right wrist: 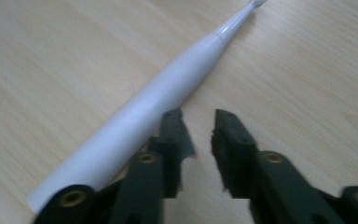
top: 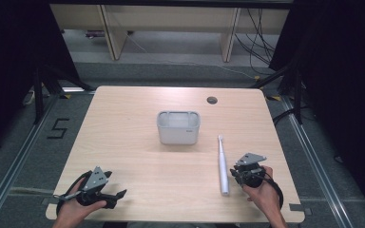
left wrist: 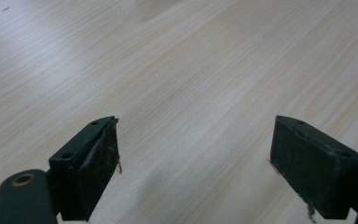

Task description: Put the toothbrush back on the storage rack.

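Observation:
A white electric toothbrush (top: pixel 223 166) lies on the wooden table (top: pixel 138 156) at the right, its head pointing away from the person. My right gripper (top: pixel 235 172) rests just to the right of its handle. In the right gripper view the toothbrush (right wrist: pixel 168 88) runs along the outside of the left jaw, and the right gripper (right wrist: pixel 198 123) is open by a narrow gap with nothing in it. A grey rectangular box (top: pixel 178 135) stands open-topped at the table's middle. My left gripper (top: pixel 116 197) sits near the front left edge; in its own view the left gripper (left wrist: pixel 193 140) is wide open over bare wood.
A small round cable hole (top: pixel 212 99) sits in the table near the far edge. Black curtains flank both sides, and cables trail over the floor (top: pixel 256 42) behind the table. Bare wood lies between the two grippers.

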`<action>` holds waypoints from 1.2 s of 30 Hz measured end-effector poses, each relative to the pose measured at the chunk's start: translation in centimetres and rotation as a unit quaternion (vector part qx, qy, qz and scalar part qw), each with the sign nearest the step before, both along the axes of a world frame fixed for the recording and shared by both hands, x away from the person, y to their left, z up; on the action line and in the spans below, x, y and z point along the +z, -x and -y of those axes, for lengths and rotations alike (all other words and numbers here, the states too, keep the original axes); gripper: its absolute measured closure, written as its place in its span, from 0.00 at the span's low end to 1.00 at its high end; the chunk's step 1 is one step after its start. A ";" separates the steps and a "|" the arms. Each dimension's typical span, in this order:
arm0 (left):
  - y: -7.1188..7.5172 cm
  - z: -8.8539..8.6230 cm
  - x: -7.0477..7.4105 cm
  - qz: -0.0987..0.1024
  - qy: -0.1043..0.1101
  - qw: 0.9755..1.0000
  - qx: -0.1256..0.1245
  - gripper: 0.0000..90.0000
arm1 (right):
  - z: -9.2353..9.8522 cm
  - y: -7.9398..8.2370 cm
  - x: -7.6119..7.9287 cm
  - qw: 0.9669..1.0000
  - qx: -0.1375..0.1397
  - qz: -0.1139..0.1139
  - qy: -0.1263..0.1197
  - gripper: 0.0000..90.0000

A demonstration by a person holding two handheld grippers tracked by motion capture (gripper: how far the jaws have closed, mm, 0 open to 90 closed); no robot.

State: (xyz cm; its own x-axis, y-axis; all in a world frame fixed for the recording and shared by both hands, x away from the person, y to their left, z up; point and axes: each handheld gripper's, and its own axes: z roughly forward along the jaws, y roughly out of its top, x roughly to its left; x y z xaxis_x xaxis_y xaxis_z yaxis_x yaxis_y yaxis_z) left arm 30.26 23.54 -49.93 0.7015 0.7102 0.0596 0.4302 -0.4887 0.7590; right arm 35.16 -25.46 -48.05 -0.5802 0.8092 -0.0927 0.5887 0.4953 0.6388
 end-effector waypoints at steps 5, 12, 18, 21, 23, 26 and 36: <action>0.1 0.2 -0.1 -0.002 0.010 1.000 0.002 0.17 | 0.3 -0.6 0.5 0.999 -0.037 -0.011 -0.038 0.48; -0.1 0.1 -0.2 0.001 -0.003 1.000 0.000 0.17 | -0.8 -1.8 1.2 0.996 -0.057 -0.052 -0.054 0.33; 0.0 0.1 -0.1 -0.002 -0.005 1.000 0.002 0.17 | -1.5 -2.9 1.2 0.996 -0.028 -0.071 -0.039 0.24; 0.0 0.0 -0.1 -0.003 -0.004 1.000 0.001 0.17 | -2.0 -3.3 1.2 0.996 -0.025 -0.078 -0.026 0.24; 0.0 0.1 0.0 -0.003 -0.005 1.000 0.002 0.17 | -2.1 -3.7 1.1 0.997 -0.022 -0.073 -0.019 0.26; 0.0 0.1 -0.1 -0.002 -0.002 1.000 0.002 0.17 | -2.6 -4.2 0.8 0.996 -0.028 -0.083 -0.013 0.29; 0.0 0.1 -0.1 -0.004 0.001 1.000 0.000 0.17 | -3.4 -5.2 0.3 0.993 -0.011 -0.120 0.010 0.38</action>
